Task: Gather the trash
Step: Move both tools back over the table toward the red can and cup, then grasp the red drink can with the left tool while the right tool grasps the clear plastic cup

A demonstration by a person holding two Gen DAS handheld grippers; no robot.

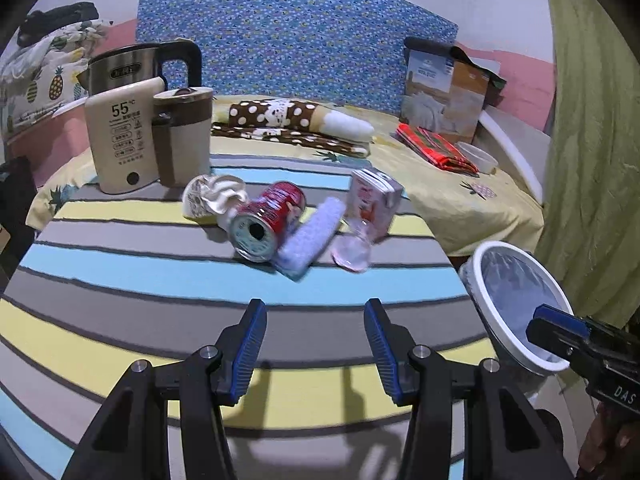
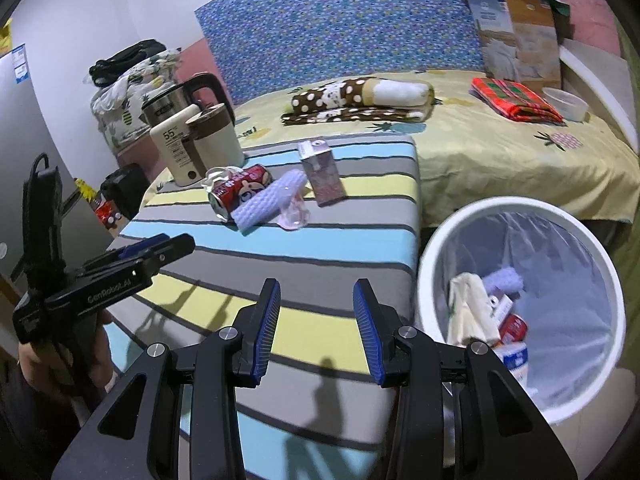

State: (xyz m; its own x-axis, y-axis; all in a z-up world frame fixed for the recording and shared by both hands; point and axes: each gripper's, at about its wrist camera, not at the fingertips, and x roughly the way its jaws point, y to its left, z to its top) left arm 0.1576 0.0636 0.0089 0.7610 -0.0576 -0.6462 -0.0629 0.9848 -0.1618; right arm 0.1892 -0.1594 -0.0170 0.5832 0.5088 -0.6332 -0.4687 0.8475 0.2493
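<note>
On the striped table (image 1: 120, 264) (image 2: 340, 224) lies a heap of trash: a red can (image 1: 266, 220) (image 2: 236, 196) on its side, a lilac foam roll (image 1: 310, 236) (image 2: 268, 202), a pink drink carton (image 1: 374, 200) (image 2: 322, 176), a clear pink plastic piece (image 1: 352, 252) (image 2: 296, 212) and a crumpled white wrapper (image 1: 214, 198) (image 2: 220, 174). My left gripper (image 1: 316, 340) (image 2: 156, 246) hovers open and empty over the table's near side, short of the heap. My right gripper (image 2: 316, 320) is open and empty too, beside the white bin (image 1: 516, 304) (image 2: 520, 312).
The bin stands right of the table and holds several discarded items. A cream thermos (image 1: 120, 140) (image 2: 176, 148), mug and steel kettle (image 1: 132, 66) stand at the table's far left. Behind is a bed with a folded blanket (image 1: 292, 124), red cloth, bowl and box.
</note>
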